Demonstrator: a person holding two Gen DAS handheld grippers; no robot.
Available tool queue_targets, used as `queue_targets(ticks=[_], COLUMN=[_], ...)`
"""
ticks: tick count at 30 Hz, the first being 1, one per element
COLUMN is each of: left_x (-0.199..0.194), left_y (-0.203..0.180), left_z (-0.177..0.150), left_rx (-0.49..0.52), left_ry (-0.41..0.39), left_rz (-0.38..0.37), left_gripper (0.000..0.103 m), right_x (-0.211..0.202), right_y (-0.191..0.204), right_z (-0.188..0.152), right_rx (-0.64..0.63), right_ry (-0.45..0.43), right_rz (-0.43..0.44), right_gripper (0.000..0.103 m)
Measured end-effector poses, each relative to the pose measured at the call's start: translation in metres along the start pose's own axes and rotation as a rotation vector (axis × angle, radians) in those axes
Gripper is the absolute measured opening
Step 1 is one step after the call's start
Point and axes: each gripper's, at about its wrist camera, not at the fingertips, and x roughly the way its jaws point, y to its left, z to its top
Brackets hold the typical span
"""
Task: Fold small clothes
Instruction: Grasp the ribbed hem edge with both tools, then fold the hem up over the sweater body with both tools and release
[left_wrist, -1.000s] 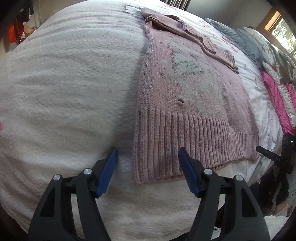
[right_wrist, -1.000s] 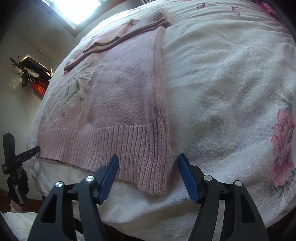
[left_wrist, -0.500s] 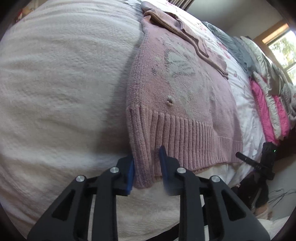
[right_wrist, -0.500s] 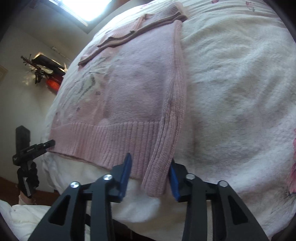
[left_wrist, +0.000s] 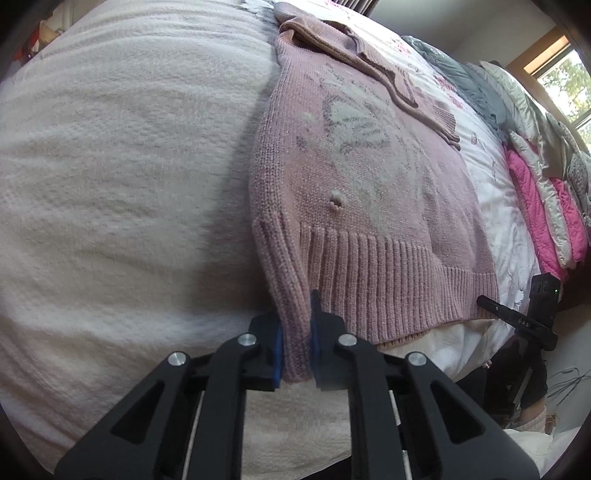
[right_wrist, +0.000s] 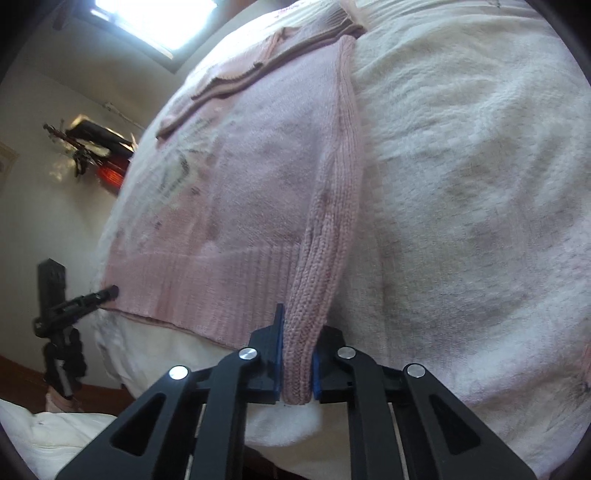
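Observation:
A pink knitted sweater (left_wrist: 369, 177) with a pale butterfly pattern lies flat on the white bedspread (left_wrist: 122, 166), its sleeves folded across the far end. My left gripper (left_wrist: 297, 347) is shut on the near left corner of the ribbed hem, which bunches up between the blue pads. In the right wrist view the same sweater (right_wrist: 251, 184) runs away from me, and my right gripper (right_wrist: 297, 362) is shut on the near right hem corner, pinching a raised fold of the side edge.
The bed edge falls away just below both grippers. A black camera tripod (left_wrist: 532, 317) stands off the bed's foot, also visible as the tripod (right_wrist: 55, 314). Folded pink and grey quilts (left_wrist: 546, 206) are stacked at the right.
Both grippers went from wide open around the hem corners to shut on them. Each corner now bunches and lifts slightly off the bedspread.

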Motion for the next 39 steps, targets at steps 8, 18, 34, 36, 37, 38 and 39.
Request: queue_targets(ticks=[8,18,34,36,37,38,39], left_x=[-0.042,-0.04,0.039,0.045,0.048,0.05,0.05], left_y=[-0.008,-0.024,0.024,0.025,0.027,0.029,0.033], left_z=[0.028,0.111,0.209,0.215,0.218,0.22,0.222], left_rx=[-0.022,-0.012,-0.181,-0.179,-0.184,-0.199,-0.214], left_ry=[-0.102,-0.18,-0.141,-0.132,-0.124,-0.115,-0.107], left_rz=[-0.219,-0.208,-0.134,-0.127,-0.132,-0.143,-0.161], left_gripper=[0.009,0.009,0.009,0.012,0.013,0.013,0.013], right_x=[-0.041,-0.059,0.025,0.034,0.038,0.041,0.044], right_y=[0.003,0.0,-0.049,-0.052,-0.053,-0.054,-0.055], right_z=[0.025,0.107,0.222,0.23,0.233,0.235,0.238], right_rx=[0.074,0.081,0.235,0.242,0.244,0.248,0.252], right_ry=[-0.12,-0.204,-0.114,-0.098,-0.09,-0.082,-0.075], right_rz=[0.307,0.301,0.202,0.187,0.182,0.179,0.176], right_gripper=[0.011,0.011,0.011,0.011,0.011,0.012,0.012])
